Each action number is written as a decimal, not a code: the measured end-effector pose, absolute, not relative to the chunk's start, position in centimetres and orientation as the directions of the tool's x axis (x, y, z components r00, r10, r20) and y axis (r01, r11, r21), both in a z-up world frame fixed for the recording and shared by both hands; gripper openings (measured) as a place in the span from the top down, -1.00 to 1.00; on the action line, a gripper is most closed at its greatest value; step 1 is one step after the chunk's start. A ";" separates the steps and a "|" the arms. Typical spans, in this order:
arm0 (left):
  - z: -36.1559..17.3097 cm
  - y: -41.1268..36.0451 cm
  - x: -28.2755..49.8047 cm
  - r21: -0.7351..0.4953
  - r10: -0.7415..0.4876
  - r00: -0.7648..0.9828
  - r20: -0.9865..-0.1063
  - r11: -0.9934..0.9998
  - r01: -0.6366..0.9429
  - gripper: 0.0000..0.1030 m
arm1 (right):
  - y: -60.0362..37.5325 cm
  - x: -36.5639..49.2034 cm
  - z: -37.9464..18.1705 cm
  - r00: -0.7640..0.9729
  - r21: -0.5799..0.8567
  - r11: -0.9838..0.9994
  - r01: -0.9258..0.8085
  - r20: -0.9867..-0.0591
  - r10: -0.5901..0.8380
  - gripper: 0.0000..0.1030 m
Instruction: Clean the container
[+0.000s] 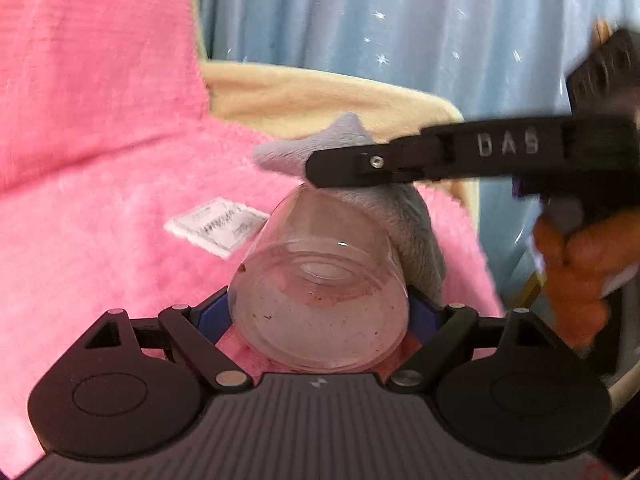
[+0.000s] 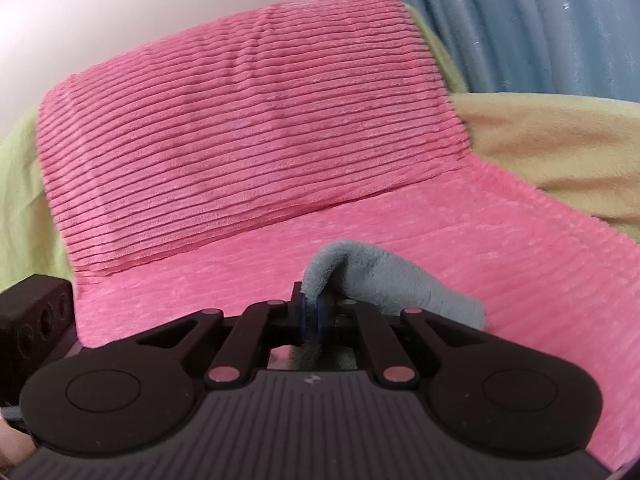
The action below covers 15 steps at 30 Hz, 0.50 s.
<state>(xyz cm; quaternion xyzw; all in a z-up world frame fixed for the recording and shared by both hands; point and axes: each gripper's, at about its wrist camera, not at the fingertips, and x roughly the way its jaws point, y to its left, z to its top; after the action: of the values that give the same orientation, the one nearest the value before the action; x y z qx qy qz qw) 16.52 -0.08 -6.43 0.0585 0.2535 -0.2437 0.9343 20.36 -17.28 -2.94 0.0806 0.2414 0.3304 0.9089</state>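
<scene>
Glass, clear and flecked with dark specks, fills the jaws of the left gripper [image 1: 320, 312]: the container [image 1: 320, 280] is clamped on its side between the blue pads, its base toward the camera and its mouth pointing to 12 o'clock. At that mouth, the right gripper [image 1: 320, 172] reaches in from 3 o'clock, its jaws closed tight on a grey cloth [image 1: 404, 216] that touches the rim and drapes down the glass toward 2 o'clock. A hand [image 1: 580, 264] grips its handle at 3 o'clock. Behind lie a pink ribbed blanket [image 1: 100, 160] with a white label [image 1: 216, 226], a pink ribbed cushion [image 2: 240, 128] and a blue starred curtain [image 1: 400, 20].
</scene>
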 end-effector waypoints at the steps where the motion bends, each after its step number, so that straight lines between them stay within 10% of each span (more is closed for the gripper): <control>1: -6.4 -0.7 16.2 0.068 -0.395 0.770 -0.501 0.869 0.490 -0.69 | -17.2 20.3 -2.9 0.661 0.307 0.765 -0.566 -0.386 0.644 0.92; 8: -7.0 -3.6 14.5 0.356 -0.310 0.824 -0.474 0.788 0.502 -0.69 | -16.9 20.1 -3.0 0.629 0.313 0.737 -0.599 -0.386 0.675 0.95; 15: -6.9 -3.1 15.4 0.290 -0.339 0.806 -0.485 0.807 0.514 -0.71 | -17.9 20.6 -3.0 0.721 0.278 0.817 -0.505 -0.385 0.577 0.95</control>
<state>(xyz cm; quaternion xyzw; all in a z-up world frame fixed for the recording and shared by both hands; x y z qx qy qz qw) 15.40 -3.15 -6.94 0.2087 0.2099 -0.2300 0.9271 20.62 -17.89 -3.04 0.0770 0.2326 0.2926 0.9243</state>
